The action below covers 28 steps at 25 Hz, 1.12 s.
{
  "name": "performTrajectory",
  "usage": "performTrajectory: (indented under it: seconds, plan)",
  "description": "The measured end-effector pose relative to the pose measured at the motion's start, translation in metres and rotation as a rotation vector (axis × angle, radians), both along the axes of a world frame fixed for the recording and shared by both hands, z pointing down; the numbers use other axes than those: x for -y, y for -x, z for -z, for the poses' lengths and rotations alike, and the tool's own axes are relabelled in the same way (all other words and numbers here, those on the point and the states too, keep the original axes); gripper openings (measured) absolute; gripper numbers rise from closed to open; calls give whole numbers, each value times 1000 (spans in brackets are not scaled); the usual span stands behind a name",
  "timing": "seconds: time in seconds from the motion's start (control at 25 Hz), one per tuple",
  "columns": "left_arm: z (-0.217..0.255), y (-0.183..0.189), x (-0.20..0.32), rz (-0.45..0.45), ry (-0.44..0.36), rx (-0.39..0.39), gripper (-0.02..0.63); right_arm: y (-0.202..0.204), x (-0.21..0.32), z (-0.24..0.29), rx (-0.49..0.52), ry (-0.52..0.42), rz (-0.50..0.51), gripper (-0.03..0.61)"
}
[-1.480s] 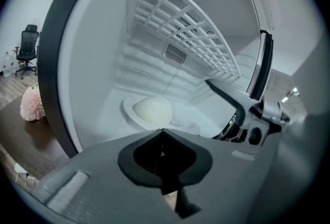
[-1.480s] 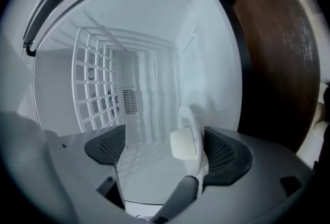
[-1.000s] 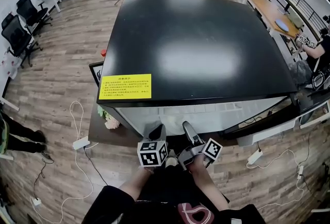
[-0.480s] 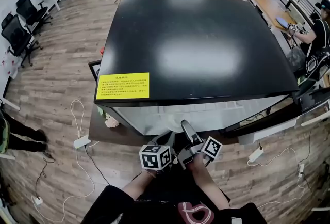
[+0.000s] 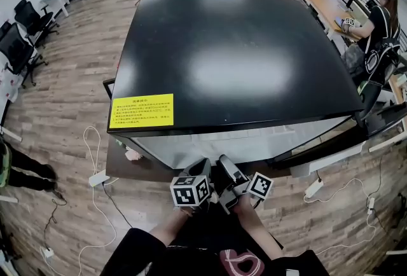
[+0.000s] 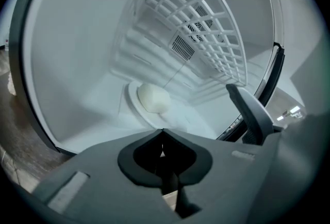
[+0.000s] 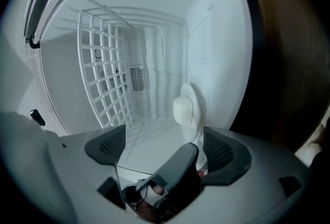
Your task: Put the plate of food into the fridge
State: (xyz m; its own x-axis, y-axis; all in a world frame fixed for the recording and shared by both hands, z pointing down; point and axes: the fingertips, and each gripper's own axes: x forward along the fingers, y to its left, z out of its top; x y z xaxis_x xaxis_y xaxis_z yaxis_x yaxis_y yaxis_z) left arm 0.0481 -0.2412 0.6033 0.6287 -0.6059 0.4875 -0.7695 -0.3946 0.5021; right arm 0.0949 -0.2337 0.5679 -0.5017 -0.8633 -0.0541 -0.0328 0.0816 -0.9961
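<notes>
- Plate of food [image 6: 132,98]: it lies flat on the white floor of the fridge [image 5: 241,58], well inside the compartment, with one pale round bun [image 6: 152,99] on it.
- From my left gripper [image 6: 163,132] the plate sits at about 11 o'clock, just beyond the jaw tips and apart from them.
- My left gripper's jaws are pressed together, tip to tip, with nothing between them.
- My right gripper [image 7: 165,148] has its jaws spread wide and grips nothing. The plate [image 7: 196,114] shows edge-on at its 1 o'clock, with the bun [image 7: 184,109] against it. The plate's near rim runs down close to the pad on that side, and I cannot tell whether they touch.
- A dark finger of my left gripper [image 7: 175,171] crosses the low middle of the right gripper view, at 6 o'clock.
- In the left gripper view one finger of my right gripper [image 6: 250,114] stands at 3 o'clock, clear of the plate.
- A white wire shelf [image 6: 206,37] hangs above the plate, at 1 o'clock from my left jaws.
- In the head view both grippers [image 5: 200,166] [image 5: 227,163] point side by side into the fridge's open front, at 6 o'clock of its black top. The plate is hidden under that top.
- A yellow label [image 5: 141,110] is stuck near the top's front edge, at 11 o'clock from my grippers.
- The fridge door [image 5: 337,147] stands swung open at 3 o'clock.
</notes>
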Motion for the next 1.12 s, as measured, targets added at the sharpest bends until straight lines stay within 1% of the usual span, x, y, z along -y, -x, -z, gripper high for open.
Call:
performTrajectory:
  seconds: [0.16, 0.24, 0.36, 0.44, 0.48, 0.56, 0.64, 0.76, 0.8, 0.84, 0.92, 0.96, 1.0, 1.04, 1.12]
  plan:
    - [-4, 5, -5, 12, 13, 6, 8, -8, -7, 13, -109, -69, -16, 463]
    - [-5, 7, -8, 11, 12, 9, 8, -13, -12, 18, -146, -94, -45, 452]
    - [-3, 10, -15, 3, -2, 16, 8, -17, -21, 22, -212, -119, -67, 355]
    - [1, 13, -18, -9, -24, 19, 8, -18, -28, 25, -254, -133, -61, 343]
    - [3, 13, -20, -19, -41, 18, 8, -19, -31, 27, -283, -142, -62, 321]
    - [10, 14, -25, -47, -77, 10, 8, -21, -36, 30, -363, -151, -68, 292]
    - [16, 14, -30, -78, -112, -2, 8, -22, -42, 26, -446, -135, -64, 257]
    - [22, 15, -38, -118, -159, 10, 8, -16, -53, 19, -588, -124, -17, 250]
    - [21, 14, -40, -130, -169, 18, 8, -12, -57, 18, -635, -132, 11, 260]
    - [21, 12, -43, -140, -175, 24, 8, -9, -62, 18, -672, -141, 41, 304]
    - [22, 11, -48, -154, -185, 29, 8, -2, -69, 18, -724, -153, 78, 331]
    - [24, 14, -50, -158, -193, 30, 8, 2, -72, 17, -748, -155, 84, 311]
    - [26, 16, -52, -162, -202, 31, 8, 4, -74, 16, -777, -153, 83, 270]
    - [29, 18, -53, -167, -211, 32, 8, 5, -77, 14, -815, -148, 79, 248]
    - [32, 19, -57, -179, -227, 33, 8, 4, -83, 11, -904, -128, 69, 230]
